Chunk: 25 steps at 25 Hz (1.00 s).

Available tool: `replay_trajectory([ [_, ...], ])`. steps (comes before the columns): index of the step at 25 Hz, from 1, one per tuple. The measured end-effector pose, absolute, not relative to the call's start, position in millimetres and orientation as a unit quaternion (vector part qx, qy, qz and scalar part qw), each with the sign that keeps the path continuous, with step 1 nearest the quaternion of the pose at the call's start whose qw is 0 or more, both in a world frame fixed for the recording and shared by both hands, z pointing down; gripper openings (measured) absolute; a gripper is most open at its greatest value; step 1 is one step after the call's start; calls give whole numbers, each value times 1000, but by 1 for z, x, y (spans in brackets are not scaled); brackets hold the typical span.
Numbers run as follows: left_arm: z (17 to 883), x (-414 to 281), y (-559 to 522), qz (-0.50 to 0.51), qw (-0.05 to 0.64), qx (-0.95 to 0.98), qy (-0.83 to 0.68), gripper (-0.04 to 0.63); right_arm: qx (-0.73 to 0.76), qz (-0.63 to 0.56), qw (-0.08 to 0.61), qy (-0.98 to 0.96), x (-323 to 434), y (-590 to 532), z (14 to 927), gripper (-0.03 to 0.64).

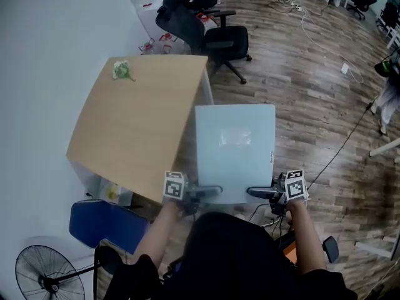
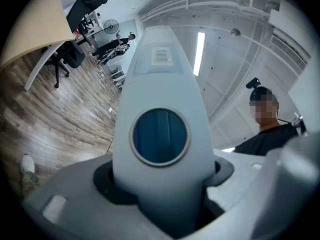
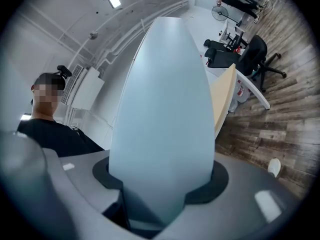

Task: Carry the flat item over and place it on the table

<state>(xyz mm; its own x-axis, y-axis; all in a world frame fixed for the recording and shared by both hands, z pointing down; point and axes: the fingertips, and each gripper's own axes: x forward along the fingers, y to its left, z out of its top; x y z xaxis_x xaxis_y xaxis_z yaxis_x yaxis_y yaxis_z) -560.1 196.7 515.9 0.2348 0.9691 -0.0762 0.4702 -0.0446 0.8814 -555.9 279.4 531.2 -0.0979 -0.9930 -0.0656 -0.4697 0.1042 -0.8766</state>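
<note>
My left gripper [image 1: 209,191] and right gripper [image 1: 259,192] both clamp the near edge of the flat panel [image 1: 234,144], which runs lengthwise away from me, with the counter [image 1: 137,124] close on its left.

wood floor [image 1: 300,80] | white wall [image 1: 37,55] | black office chairs [image 1: 209,36] | floor fan [image 1: 47,274]

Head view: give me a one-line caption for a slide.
Person holds a pale flat panel level, gripped at its near edge by left tongs and right tongs, beside a wooden table.
</note>
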Motion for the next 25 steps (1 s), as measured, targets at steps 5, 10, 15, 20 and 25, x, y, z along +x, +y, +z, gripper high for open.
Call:
replay_trajectory([
  [5,529,-483,178,301,430,653,546,337,-569,-365,371,637,-480,261,544,298],
  [10,537,-389,150,298,442,655,536,337,-564,-375,371,635,-385,234,551,298],
  [15,536,-300,103,301,457,654,523,336,-556,-389,375,632,-294,189,548,293],
  [20,542,-225,57,298,459,656,519,336,-551,-399,381,626,-217,144,549,290],
  [25,548,-179,24,294,467,657,514,336,-552,-404,377,624,-170,112,553,290],
])
